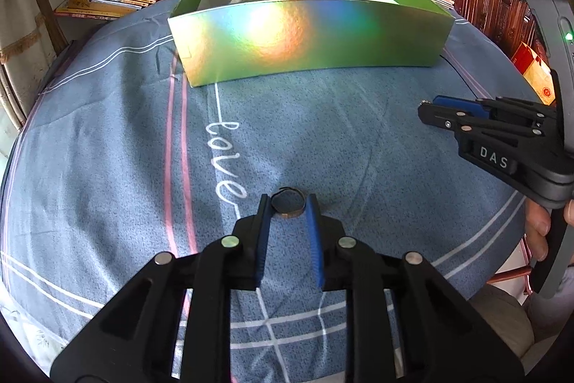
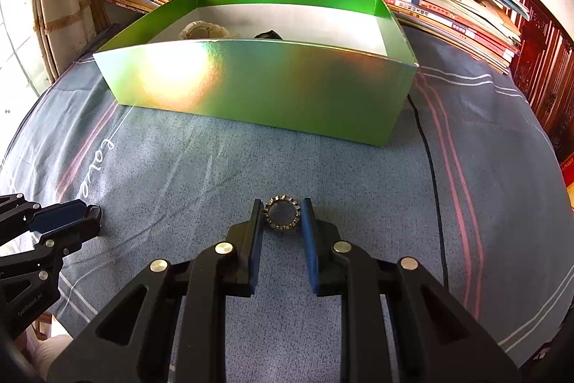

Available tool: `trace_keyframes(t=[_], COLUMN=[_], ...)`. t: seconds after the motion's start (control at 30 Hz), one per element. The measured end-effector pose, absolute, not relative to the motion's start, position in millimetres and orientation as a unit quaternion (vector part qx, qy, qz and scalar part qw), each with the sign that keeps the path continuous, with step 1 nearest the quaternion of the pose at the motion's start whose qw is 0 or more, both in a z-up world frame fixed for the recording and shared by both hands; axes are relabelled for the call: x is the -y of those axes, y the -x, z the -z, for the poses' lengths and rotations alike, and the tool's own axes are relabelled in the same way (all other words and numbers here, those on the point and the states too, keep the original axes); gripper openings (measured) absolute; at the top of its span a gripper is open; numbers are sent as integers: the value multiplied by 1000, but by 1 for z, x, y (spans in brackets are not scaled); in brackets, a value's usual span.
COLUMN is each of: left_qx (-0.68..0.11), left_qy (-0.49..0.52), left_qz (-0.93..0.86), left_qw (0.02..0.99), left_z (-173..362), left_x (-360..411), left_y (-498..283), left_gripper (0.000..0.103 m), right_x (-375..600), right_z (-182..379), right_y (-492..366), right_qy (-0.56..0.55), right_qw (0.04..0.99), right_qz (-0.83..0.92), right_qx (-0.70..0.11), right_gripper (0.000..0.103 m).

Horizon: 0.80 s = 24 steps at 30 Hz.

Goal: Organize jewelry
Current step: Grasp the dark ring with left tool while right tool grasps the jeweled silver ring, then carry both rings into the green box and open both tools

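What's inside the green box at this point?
In the right wrist view the green box holds a pale, cream-coloured piece and a dark piece. Its front wall hides their lower parts and the near floor.

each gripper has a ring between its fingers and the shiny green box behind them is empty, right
Not quite: the box is not empty. The right wrist view shows a pale shell-like piece and a dark item inside the shiny green cardboard box. The rest holds: the left gripper brackets a thin copper-coloured ring, and the right gripper a toothed silver ring.
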<state>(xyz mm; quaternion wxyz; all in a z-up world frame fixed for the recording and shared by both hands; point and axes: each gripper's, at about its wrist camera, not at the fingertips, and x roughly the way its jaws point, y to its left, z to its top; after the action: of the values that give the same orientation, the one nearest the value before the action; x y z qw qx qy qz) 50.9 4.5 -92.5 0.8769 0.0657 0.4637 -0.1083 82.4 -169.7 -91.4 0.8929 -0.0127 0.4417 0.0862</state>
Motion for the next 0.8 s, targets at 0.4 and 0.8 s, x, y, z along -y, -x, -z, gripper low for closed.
trace_keyframes(t=[0.4, 0.8], left_qx=[-417, -342], left_qy=[-62, -35], left_qz=[89, 94], left_qw=[902, 934], left_z=[61, -18], left_x=[-6, -2], left_y=[-60, -142], left_gripper=[20, 20], right_x=[176, 184], right_z=[57, -22], right_y=[-74, -145], right_qy=[11, -18], right_qw=[911, 937], right_qz=[-69, -62], right_qx=[-406, -343], right_gripper=[21, 21])
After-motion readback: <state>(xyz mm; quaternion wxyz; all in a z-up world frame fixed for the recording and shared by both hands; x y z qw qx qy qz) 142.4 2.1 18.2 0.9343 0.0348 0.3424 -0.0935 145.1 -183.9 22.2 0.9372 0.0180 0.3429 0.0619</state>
